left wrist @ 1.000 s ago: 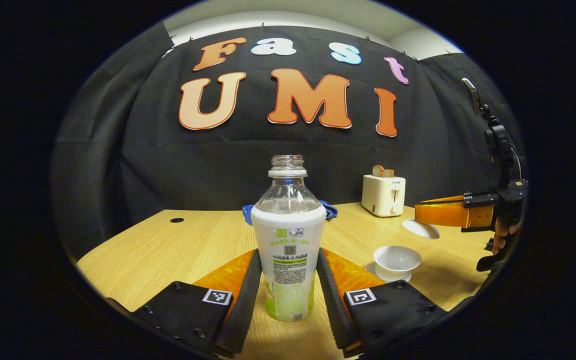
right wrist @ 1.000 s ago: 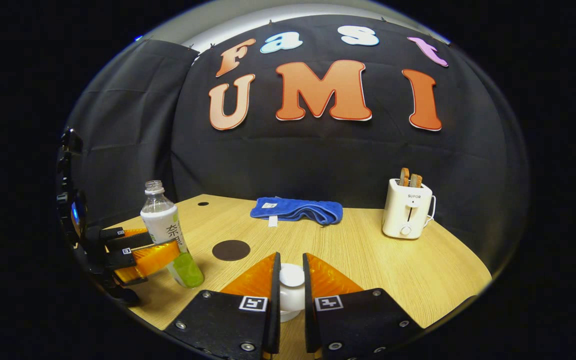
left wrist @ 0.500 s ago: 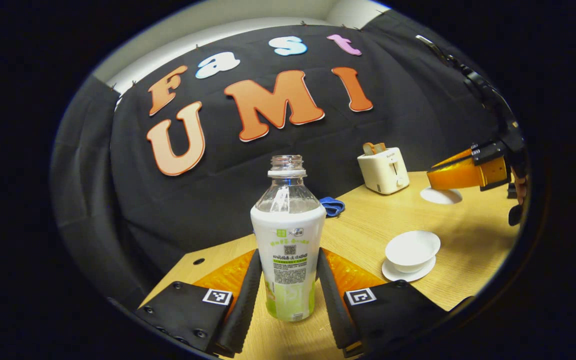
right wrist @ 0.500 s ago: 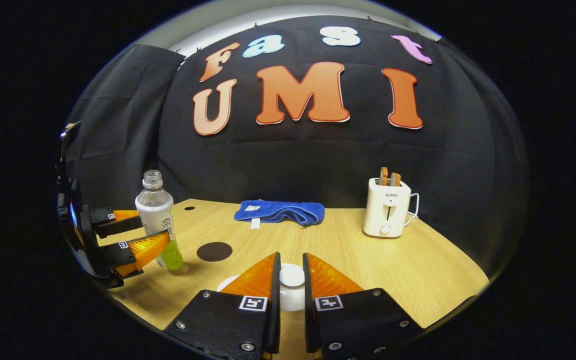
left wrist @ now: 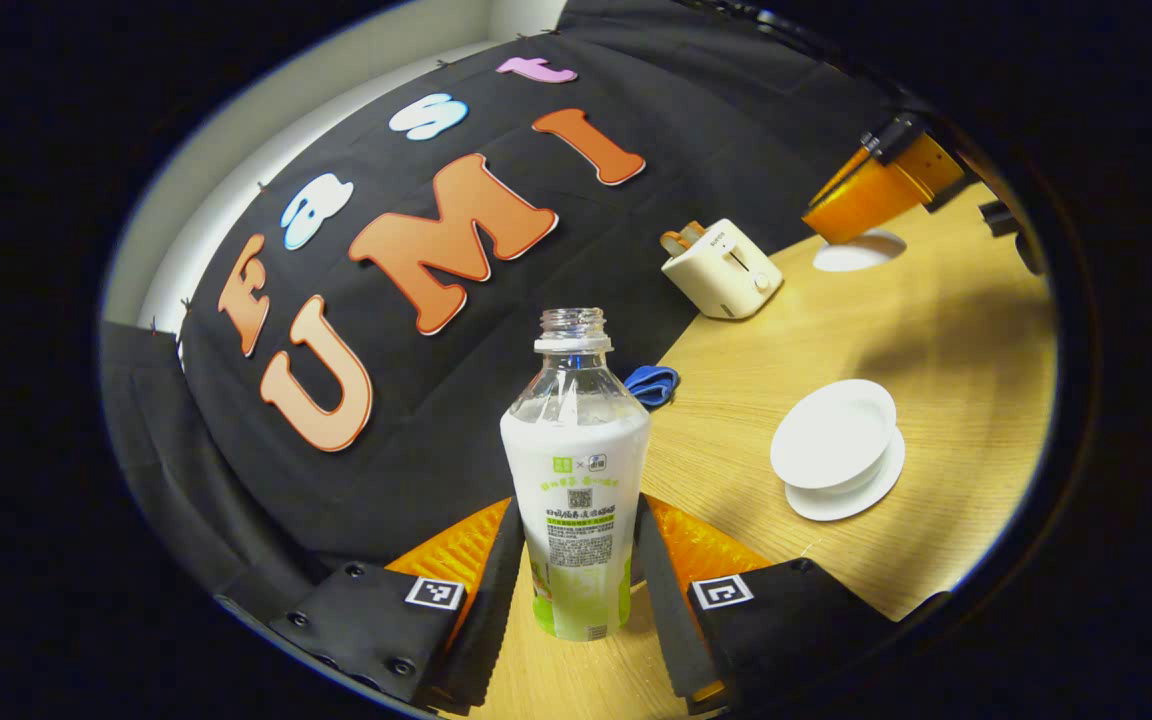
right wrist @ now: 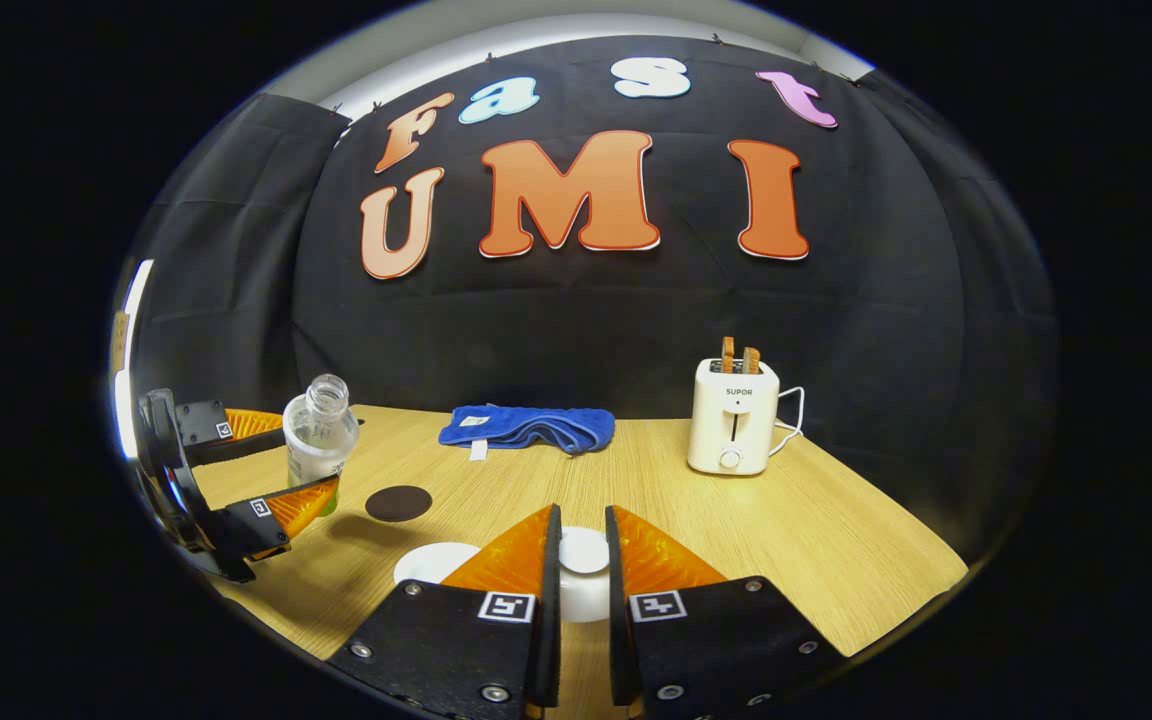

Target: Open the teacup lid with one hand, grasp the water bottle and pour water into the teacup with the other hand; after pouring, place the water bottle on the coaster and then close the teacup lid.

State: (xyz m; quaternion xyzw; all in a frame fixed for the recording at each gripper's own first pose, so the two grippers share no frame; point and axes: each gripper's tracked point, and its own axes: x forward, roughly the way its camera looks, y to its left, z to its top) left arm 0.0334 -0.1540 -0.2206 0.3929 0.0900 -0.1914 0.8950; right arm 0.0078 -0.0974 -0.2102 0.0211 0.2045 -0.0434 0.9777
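Observation:
An uncapped water bottle (left wrist: 576, 470) with a white and green label sits between the fingers of my left gripper (left wrist: 576, 520), which is shut on it. In the right gripper view the bottle (right wrist: 316, 445) leans to the right, off the table, in the left gripper (right wrist: 321, 460). The white teacup (left wrist: 836, 448) stands without its lid on its saucer (left wrist: 851, 490), right of the bottle. My right gripper (right wrist: 581, 520) is shut on the knob of the white lid (right wrist: 584, 553). The dark round coaster (right wrist: 398, 502) lies bare on the table beside the bottle.
A blue towel (right wrist: 526, 427) lies at the back of the wooden table (right wrist: 836, 540). A cream toaster (right wrist: 733, 430) with bread in it stands at the back right. The teacup's rim (right wrist: 436, 562) shows left of my right gripper's fingers.
My left gripper has lifted the bottle and tipped it towards the teacup. My right gripper has drifted right with the lid, away from the cup.

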